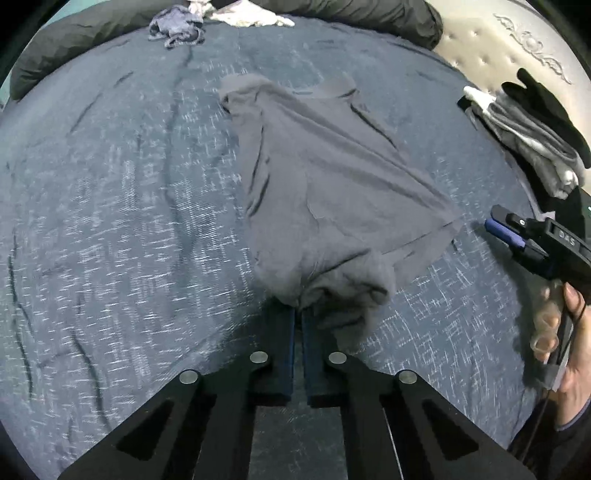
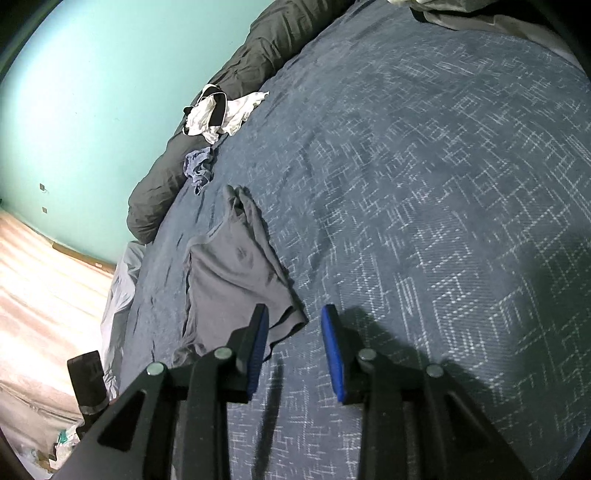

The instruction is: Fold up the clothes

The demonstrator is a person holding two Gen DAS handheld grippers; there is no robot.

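On the bed (image 1: pixel 110 206), covered in a blue-grey patterned spread, the left gripper (image 1: pixel 298 314) has its fingers (image 1: pixel 284 332) drawn nearly together on the bunched near edge of a grey shirt (image 1: pixel 325 177), gathered into a lump right at the fingertips. The rest of the shirt lies spread and creased away from that grip across the middle of the bed. To the right, the right gripper (image 1: pixel 506 229) sits just beside the shirt's right corner, held in a hand (image 1: pixel 569 332) partly cut off by the picture's edge.

From the right wrist view, the right gripper (image 2: pixel 295 325) has its blue-padded fingers (image 2: pixel 334 354) wide apart with nothing between them; the shirt's (image 2: pixel 236 266) hem corner lies just behind the left finger and does not reach the gap, where only the bed (image 2: pixel 424 184) shows.

Further off, a stack of folded clothes (image 1: pixel 532 129) in grey, white and black rests at the right side against a padded headboard (image 1: pixel 498 55). At the far edge lie a small crumpled blue garment (image 1: pixel 177 27) and a white one (image 1: pixel 251 16), beside a long dark rolled duvet (image 2: pixel 229 85). Beyond that stands a teal wall (image 2: pixel 92 92). Motion blur softens the left wrist view.
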